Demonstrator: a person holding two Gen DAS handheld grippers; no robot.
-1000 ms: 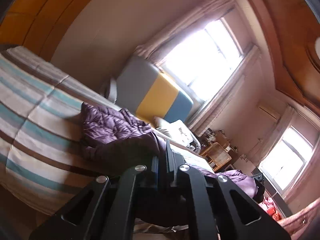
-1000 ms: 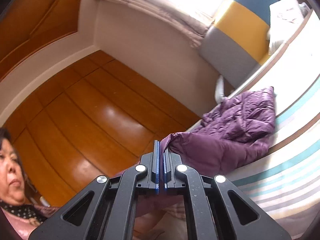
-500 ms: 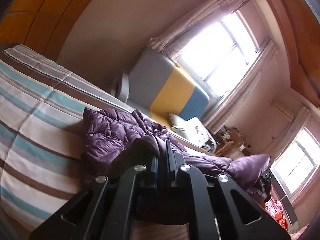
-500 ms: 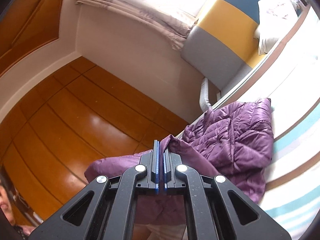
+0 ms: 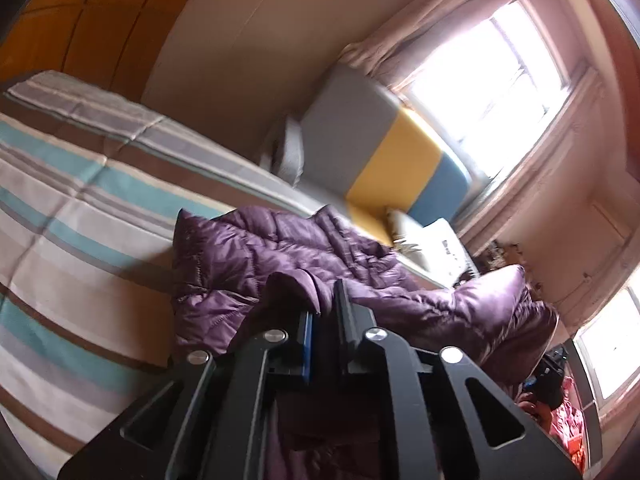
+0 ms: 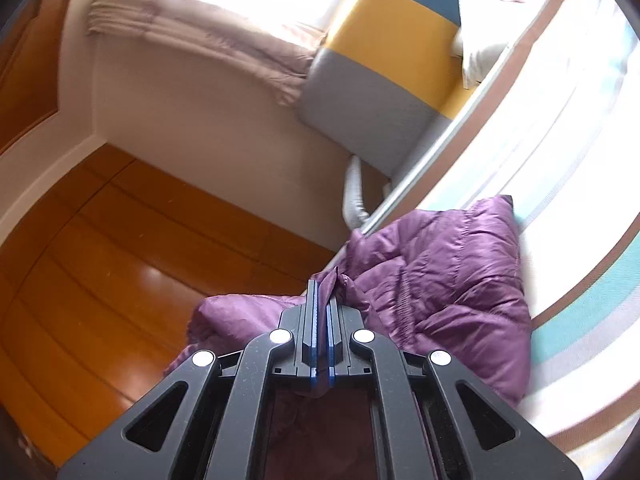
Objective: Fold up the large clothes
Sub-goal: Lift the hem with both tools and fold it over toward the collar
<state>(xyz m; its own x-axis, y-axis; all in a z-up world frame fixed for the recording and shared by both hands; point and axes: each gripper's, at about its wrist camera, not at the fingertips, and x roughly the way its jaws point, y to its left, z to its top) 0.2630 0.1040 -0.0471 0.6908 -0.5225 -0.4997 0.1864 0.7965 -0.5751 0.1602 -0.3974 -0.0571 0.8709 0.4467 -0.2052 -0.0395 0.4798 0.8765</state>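
A purple quilted down jacket (image 5: pixel 256 256) lies partly on a striped bed cover (image 5: pixel 72 208). My left gripper (image 5: pixel 325 304) is shut on a fold of the jacket's edge and holds it lifted above the bed. In the right wrist view the same jacket (image 6: pixel 444 272) lies on the bed near its edge. My right gripper (image 6: pixel 322 292) is shut on another part of the jacket's edge, also lifted. The fabric between the two grips hangs below the grippers and is mostly hidden.
A grey, yellow and blue headboard (image 5: pixel 384 152) stands at the bed's far end, with a white pillow (image 5: pixel 436 244) by it. Bright windows (image 5: pixel 500 76) are behind. Wooden floor (image 6: pixel 104 264) lies beside the bed. Red items (image 5: pixel 568 424) sit at the right.
Both grippers have kept their hold on the jacket and moved toward the bed; the jacket looks nearer and larger in both views. The person's face has left the right wrist view.
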